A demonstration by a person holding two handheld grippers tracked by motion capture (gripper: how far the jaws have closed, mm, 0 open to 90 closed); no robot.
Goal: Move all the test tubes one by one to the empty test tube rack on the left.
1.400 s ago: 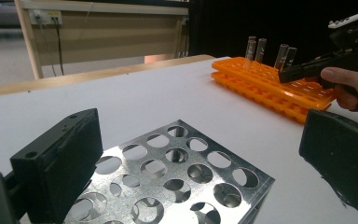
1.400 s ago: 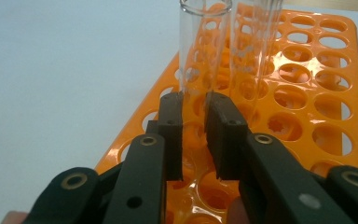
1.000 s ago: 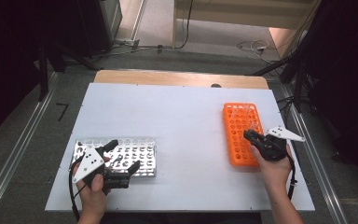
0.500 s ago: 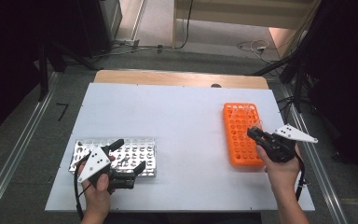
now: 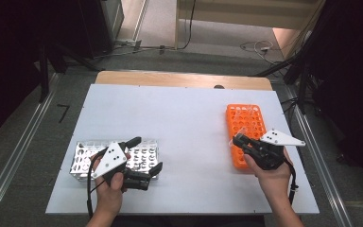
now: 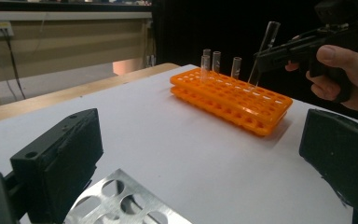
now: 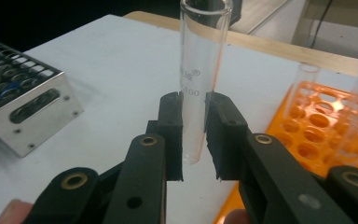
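Note:
A clear glass test tube (image 7: pixel 200 70) stands upright between the pads of my right gripper (image 7: pixel 195 135), which is shut on its lower part. In the high view that right gripper (image 5: pixel 238 140) hangs over the left near corner of the orange tube rack (image 5: pixel 246 124). In the left gripper view the held test tube (image 6: pixel 265 44) leans, its bottom end just above the orange tube rack (image 6: pixel 233 98), where three more tubes (image 6: pixel 236 67) stand at the far end. My left gripper (image 5: pixel 145 155) is open with nothing between its jaws, over the right end of the metal rack (image 5: pixel 87 158).
The white table (image 5: pixel 189 118) lies bare between the two racks. The metal rack (image 7: pixel 18 107) has many round holes and a slot in its side. A wooden strip (image 5: pixel 179 79) runs along the far edge; floor and cables lie beyond.
My right gripper has risen and shifted left with the tube toward the orange rack's left edge. The left gripper has lifted and drifted right over the metal rack, still open.

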